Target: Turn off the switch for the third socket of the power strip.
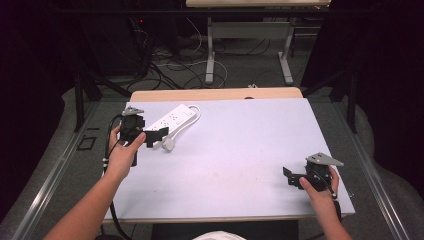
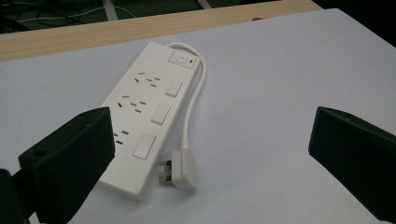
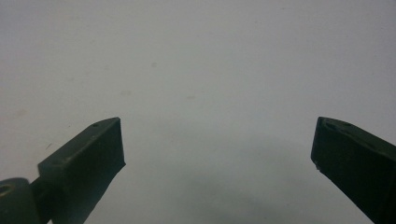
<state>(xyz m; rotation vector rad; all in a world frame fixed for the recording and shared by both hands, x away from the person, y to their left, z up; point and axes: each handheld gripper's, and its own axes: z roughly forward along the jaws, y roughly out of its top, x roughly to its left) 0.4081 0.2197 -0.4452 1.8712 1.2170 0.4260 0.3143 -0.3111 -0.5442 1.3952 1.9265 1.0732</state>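
Nearest me, the right gripper (image 1: pixel 290 176) sits low over the near right part of the table (image 1: pixel 240 150), its jaws spread wide with nothing but bare pale surface between them. Farther off on my left, the left gripper (image 1: pixel 159 136) is likewise released, jaws wide apart, nothing held. Just beyond it I see the white power strip (image 2: pixel 144 116) lying flat, its cord (image 2: pixel 195 100) looping back to the plug (image 2: pixel 180 169) resting beside the strip. I see no containers on the table.
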